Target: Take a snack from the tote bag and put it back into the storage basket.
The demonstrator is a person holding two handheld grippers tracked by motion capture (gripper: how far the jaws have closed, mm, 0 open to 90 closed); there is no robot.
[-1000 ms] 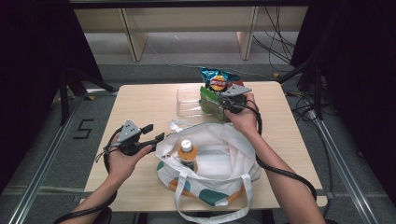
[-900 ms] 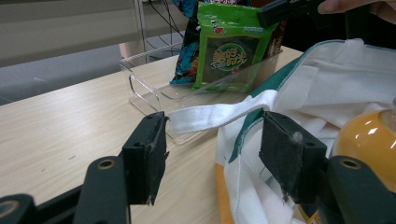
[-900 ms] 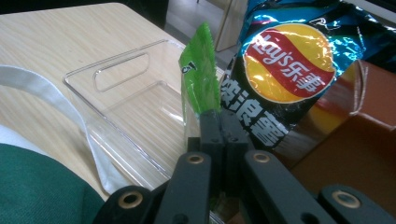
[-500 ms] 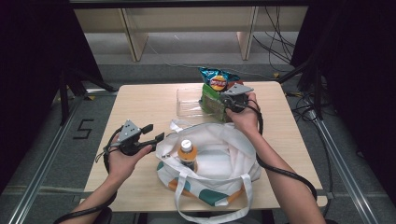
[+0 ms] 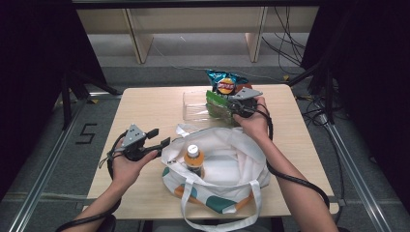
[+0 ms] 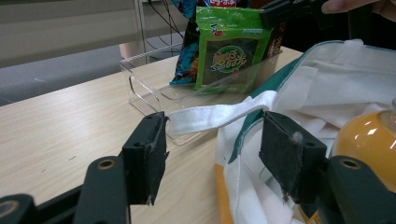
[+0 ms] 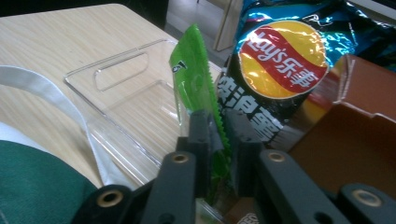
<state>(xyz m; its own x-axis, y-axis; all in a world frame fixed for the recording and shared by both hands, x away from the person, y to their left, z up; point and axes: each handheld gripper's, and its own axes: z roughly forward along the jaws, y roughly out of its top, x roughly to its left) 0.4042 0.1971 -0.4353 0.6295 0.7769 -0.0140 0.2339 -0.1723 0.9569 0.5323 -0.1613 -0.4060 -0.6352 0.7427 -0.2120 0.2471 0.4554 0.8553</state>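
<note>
A green snack packet [image 5: 216, 105] [image 6: 231, 49] [image 7: 194, 91] stands upright in a clear plastic bin [image 5: 197, 106] [image 6: 154, 81] [image 7: 119, 100] at the table's far middle. My right gripper [image 5: 233, 107] [image 7: 219, 135] is shut on the packet's edge. A blue chip bag [image 5: 225, 82] [image 7: 280, 60] leans behind it. A white tote bag [image 5: 227, 164] [image 6: 336, 93] lies open at the near middle with an orange bottle [image 5: 194, 160] [image 6: 369, 135] inside. My left gripper [image 5: 159, 137] [image 6: 212, 158] is open at the bag's left rim, its jaws on either side of a white strap [image 6: 219, 114].
A brown box [image 7: 350, 126] sits to the right of the chip bag. Bare tabletop [image 5: 145, 106] spreads left of the bin. The tote's second handle [image 5: 212, 212] hangs over the table's near edge. Cables trail across the floor [image 5: 290, 53] beyond the table.
</note>
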